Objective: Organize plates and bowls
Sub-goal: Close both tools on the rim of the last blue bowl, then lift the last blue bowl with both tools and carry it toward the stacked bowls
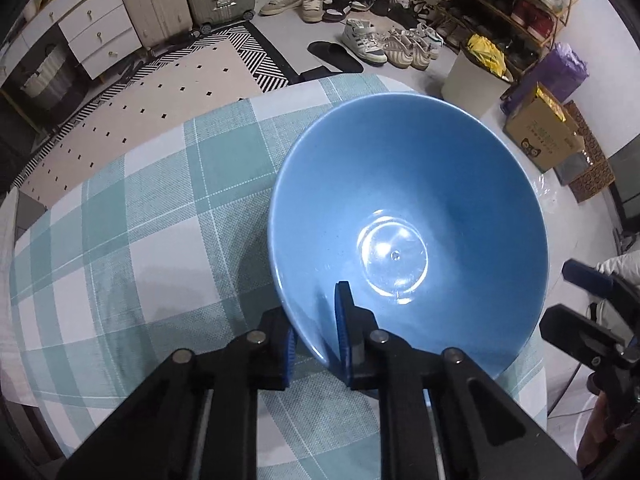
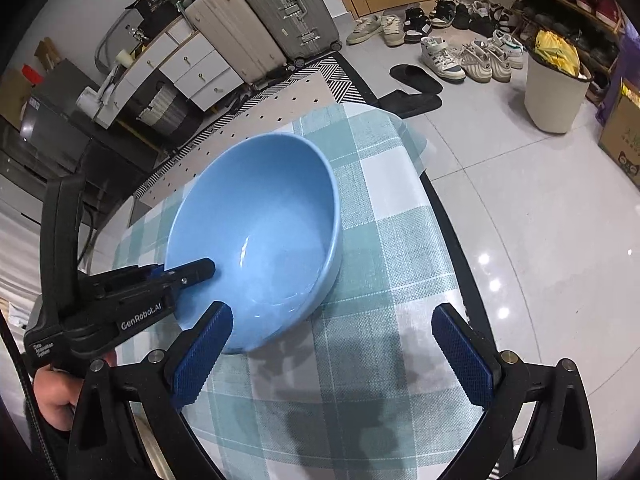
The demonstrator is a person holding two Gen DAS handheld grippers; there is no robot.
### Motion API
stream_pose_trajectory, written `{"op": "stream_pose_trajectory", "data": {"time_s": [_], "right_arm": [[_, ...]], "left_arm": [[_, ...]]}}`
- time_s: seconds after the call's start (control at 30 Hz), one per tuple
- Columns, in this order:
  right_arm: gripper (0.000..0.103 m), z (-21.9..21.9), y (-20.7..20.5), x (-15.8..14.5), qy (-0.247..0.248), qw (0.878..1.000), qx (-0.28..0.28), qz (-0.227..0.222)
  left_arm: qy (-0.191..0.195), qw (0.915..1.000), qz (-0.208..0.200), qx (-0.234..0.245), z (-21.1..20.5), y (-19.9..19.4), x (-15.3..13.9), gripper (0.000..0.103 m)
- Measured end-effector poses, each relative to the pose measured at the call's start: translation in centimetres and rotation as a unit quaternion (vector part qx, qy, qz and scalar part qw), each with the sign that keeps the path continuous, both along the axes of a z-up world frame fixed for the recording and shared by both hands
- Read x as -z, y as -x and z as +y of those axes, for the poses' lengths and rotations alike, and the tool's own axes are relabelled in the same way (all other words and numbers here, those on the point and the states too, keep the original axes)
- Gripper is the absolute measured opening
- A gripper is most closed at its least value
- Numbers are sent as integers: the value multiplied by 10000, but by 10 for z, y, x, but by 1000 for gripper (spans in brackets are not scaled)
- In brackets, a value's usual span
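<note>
Blue-padded, the left claw [image 1: 314, 344] pinches the near rim of the bowl [image 1: 408, 208], one pad inside and one outside, apparently to lift it off the checked tabletop [image 1: 152, 216], while the right claw [image 2: 332, 352] hovers spread and empty beside it.

One blue bowl [image 1: 408, 216] (empty), two suitcases [image 2: 260, 24].

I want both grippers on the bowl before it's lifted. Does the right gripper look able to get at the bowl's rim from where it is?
Probably yes. The right gripper is open, just short of the blue bowl, with only bare tablecloth between. The left gripper pinches another part of the rim, leaving the near side free.
</note>
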State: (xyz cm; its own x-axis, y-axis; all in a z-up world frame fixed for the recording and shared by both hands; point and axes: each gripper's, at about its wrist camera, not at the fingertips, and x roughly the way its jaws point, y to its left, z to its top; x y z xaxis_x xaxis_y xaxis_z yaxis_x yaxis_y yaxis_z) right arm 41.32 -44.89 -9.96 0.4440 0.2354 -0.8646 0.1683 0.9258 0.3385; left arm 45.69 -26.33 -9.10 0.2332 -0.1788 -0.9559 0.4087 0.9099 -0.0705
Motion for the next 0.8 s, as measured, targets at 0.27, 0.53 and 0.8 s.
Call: {"op": "stream_pose_trajectory", "data": {"time_s": [0.27, 0.53, 0.8], "right_arm": [[101, 8, -1, -6, 138, 9999, -74, -16], [75, 28, -21, 9, 615, 9966, -421, 346], [32, 37, -31, 23, 592, 9946, -595, 616]], "left_arm": [[-108, 9999, 17, 19, 8, 11, 1, 15], [-166, 9999, -1, 5, 14, 22, 2, 15], [-168, 9999, 12, 31, 19, 29, 1, 15]]}}
